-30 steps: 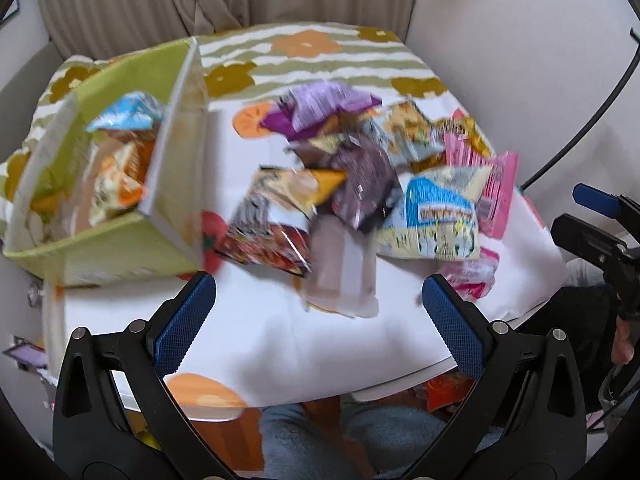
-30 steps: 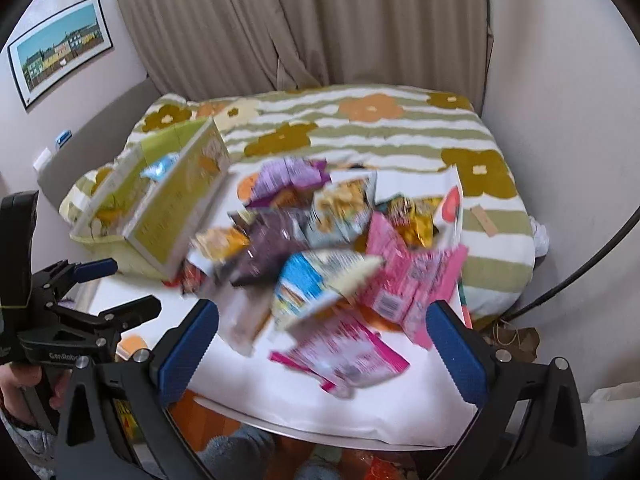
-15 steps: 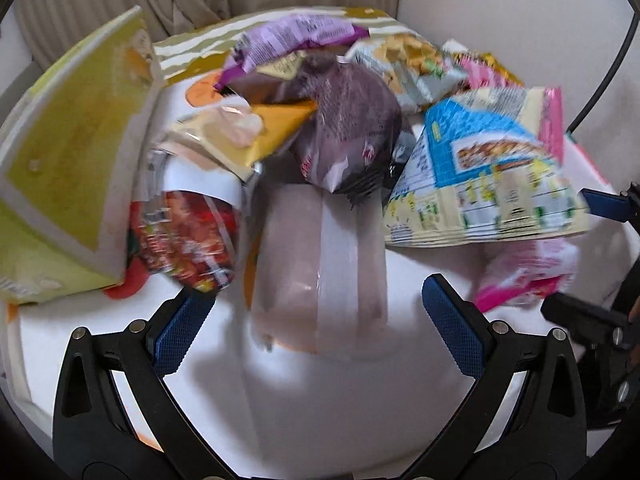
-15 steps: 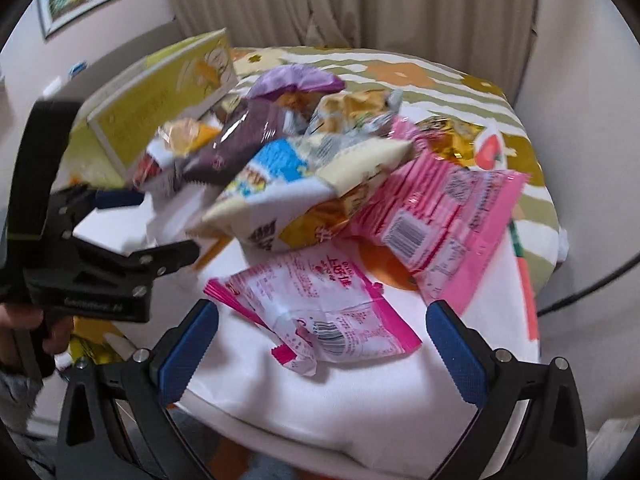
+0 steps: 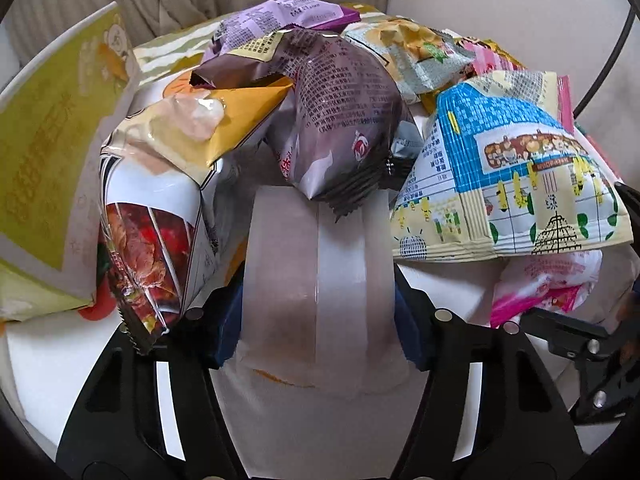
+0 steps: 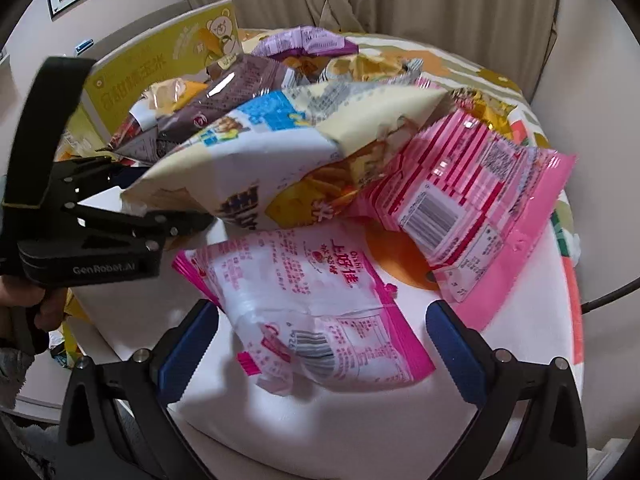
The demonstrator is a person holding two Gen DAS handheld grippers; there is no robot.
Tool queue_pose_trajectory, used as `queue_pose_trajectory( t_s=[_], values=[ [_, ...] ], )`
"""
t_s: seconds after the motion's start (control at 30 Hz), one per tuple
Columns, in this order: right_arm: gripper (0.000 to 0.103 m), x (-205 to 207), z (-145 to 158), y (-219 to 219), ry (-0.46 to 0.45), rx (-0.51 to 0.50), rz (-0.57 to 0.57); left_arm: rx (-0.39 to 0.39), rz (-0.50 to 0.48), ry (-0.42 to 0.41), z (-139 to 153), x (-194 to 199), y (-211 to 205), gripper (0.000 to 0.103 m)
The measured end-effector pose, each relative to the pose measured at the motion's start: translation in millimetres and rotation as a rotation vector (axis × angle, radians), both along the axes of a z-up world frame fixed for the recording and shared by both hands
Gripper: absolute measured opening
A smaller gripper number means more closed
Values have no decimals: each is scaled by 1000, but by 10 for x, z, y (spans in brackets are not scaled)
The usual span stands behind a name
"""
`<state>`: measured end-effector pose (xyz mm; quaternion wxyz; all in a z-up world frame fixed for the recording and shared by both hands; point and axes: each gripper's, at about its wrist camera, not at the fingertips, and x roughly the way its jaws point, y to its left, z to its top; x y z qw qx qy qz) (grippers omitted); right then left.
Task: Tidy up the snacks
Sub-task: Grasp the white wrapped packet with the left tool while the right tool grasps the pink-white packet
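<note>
A pile of snack packets lies on the white table. My left gripper (image 5: 318, 312) has closed on a pale translucent packet (image 5: 316, 280) at the pile's near edge; its blue pads press both sides. The left gripper also shows in the right wrist view (image 6: 120, 184). A brown packet (image 5: 336, 120) and a blue-and-cream packet (image 5: 504, 176) lie just beyond. My right gripper (image 6: 320, 344) is open, its fingers either side of a pink-and-white packet (image 6: 312, 308) on the table.
A yellow-green cardboard box (image 5: 48, 168) stands at the left of the pile. A red-and-white packet (image 5: 148, 240) leans by my left finger. A striped pink packet (image 6: 472, 208) lies right of the pile. The table edge (image 6: 280, 440) is close in front.
Both grippers moved forward and down to the pile. The left jaws went from wide open to closed on the pale packet. The right gripper came around the pink-and-white packet, still open.
</note>
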<state>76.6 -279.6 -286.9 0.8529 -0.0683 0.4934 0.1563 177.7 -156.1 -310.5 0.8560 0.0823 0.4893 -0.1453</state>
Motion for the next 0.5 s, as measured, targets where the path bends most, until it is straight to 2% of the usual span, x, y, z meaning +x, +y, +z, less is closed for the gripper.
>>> queue_pose_trajectory(
  t_s=[0.3,0.4,0.5],
  values=[
    [103,-1,-65,46,20,17,15,7,-1,21,-21,-169,75,60],
    [95,-3,-66,63,19,15,12,11,6,32,-32,-249,98,60],
    [83,26,-57,83,21,31,11,9,15,54,-36,-286,147,60]
  ],
)
